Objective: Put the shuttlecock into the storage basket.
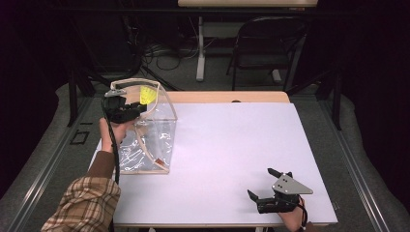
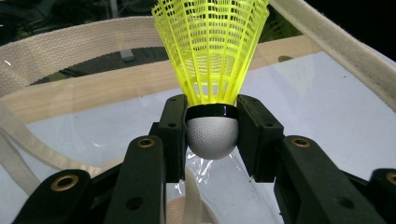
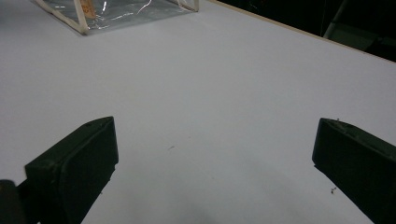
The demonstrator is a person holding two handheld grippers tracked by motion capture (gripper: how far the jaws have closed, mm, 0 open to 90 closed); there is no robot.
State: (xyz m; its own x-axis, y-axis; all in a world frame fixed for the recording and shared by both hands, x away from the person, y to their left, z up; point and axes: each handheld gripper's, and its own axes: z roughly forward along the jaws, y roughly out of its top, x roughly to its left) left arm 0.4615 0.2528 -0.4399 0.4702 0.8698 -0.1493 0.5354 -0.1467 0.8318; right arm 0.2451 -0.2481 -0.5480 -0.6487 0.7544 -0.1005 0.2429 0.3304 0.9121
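Observation:
A yellow shuttlecock point(image 2: 212, 51) with a white rounded cork point(image 2: 212, 136) is pinched at its cork between the jaws of my left gripper point(image 2: 212, 133). In the high view that left gripper point(image 1: 138, 110) hovers over the open mouth of a clear plastic bag point(image 1: 153, 140) with cream webbing trim, and the shuttlecock point(image 1: 148, 94) shows as a yellow patch there. My right gripper point(image 1: 261, 182) rests low at the near right of the white table point(image 1: 232, 145), its jaws wide apart with nothing between them. In the right gripper view the right gripper point(image 3: 215, 154) faces bare table, the bag's point(image 3: 116, 11) base far off.
The bag's cream strap point(image 2: 70, 51) arcs behind the shuttlecock. A wooden table edge point(image 1: 227, 96) runs along the far side. Beyond it stand a folding chair point(image 1: 270, 43) and a table leg point(image 1: 200, 48) among cables on the floor.

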